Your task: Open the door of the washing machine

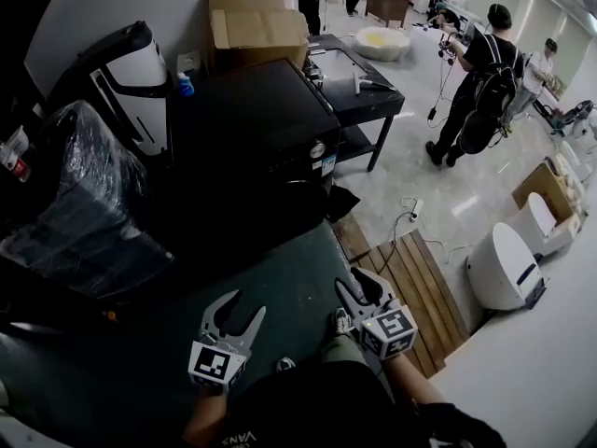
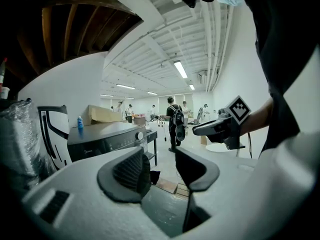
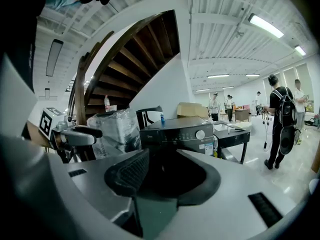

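Head view first, since it shows the whole setup. The black washer [image 1: 266,124] sits mid-room on the far side of things, with a box [image 1: 254,24] beyond it and a black table [image 1: 359,90] just to its right. A dark green mat [image 1: 280,283] runs from the washer's foot toward the near edge, and a wooden pallet [image 1: 420,287] lies along the mat's right side. A person [image 1: 478,87] with a backpack stands far right, not involved.

Progress-wise I'd call this basically zero. The washer's front is so dark I can't pick out the door, but nothing sticks out like a swung-open one. My guess is it's shut and the whole job is left: get close, find the door's edge or handle, pull.

Left gripper [image 1: 244,306] hangs over the near part of the mat, well apart from the washer. Its own view shows the jaws roughly halfway apart with nothing between them, just mat and floor past the gap.

Right gripper [image 1: 357,283] is near the mat's right edge, and it's the same story: jaws moderately apart, empty, touching nothing. It's aimed at the washer, whose knob [image 3: 200,134] shows above the jaws in the right gripper view.

Tiny detail: a blue bottle [image 1: 186,84] stands by the washer's far left corner.
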A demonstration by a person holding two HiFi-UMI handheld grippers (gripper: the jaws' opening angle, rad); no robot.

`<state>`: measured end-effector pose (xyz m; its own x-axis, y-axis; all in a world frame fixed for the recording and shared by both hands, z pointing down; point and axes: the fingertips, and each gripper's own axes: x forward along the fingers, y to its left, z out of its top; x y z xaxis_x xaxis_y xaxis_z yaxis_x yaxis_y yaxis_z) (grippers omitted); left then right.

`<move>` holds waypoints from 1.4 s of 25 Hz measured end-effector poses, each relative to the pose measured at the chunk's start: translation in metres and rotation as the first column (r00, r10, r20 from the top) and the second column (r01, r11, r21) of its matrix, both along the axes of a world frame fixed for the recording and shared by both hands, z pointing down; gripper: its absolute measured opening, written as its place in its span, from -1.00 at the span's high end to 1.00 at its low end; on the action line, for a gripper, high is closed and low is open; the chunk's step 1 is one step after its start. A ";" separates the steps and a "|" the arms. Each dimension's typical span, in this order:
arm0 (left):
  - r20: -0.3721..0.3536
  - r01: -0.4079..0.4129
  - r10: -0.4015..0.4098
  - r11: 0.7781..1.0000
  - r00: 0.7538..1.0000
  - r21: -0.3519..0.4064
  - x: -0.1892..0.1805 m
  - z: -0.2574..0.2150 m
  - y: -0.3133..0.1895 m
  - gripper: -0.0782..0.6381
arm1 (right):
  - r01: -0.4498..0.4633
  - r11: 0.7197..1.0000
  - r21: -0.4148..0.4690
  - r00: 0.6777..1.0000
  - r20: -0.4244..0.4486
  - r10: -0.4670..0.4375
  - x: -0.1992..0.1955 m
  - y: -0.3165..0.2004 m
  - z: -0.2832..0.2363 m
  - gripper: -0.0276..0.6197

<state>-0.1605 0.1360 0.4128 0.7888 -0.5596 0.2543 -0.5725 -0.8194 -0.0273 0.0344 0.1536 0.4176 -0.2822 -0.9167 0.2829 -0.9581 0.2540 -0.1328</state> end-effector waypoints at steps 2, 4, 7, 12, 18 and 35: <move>0.002 0.010 -0.010 1.000 1.000 -0.005 0.023 -0.003 -0.016 0.16 | 0.026 1.000 -0.014 1.000 -0.003 -0.026 0.016 -0.015 0.001 0.36; 0.007 0.021 -0.021 1.000 1.000 -0.005 0.044 -0.005 -0.032 0.16 | 0.056 0.998 -0.025 0.998 0.001 -0.056 0.032 -0.030 0.002 0.30; 0.027 0.052 -0.051 0.999 0.998 -0.005 0.074 0.000 -0.055 0.16 | 0.096 0.995 -0.029 0.995 0.012 -0.095 0.057 -0.054 0.007 0.29; 0.057 0.104 -0.103 0.994 0.993 -0.020 0.121 0.007 -0.087 0.10 | 0.160 0.985 -0.058 0.987 0.021 -0.159 0.102 -0.089 0.019 0.28; 0.148 0.149 -0.147 0.989 0.978 0.001 0.154 0.019 -0.120 0.10 | 0.247 0.965 -0.094 0.969 0.007 -0.247 0.138 -0.122 0.038 0.28; 0.321 0.041 -0.016 0.997 0.947 -0.072 0.160 0.099 -0.246 0.09 | 0.278 0.942 -0.187 0.938 -0.159 -0.308 0.148 -0.247 0.121 0.25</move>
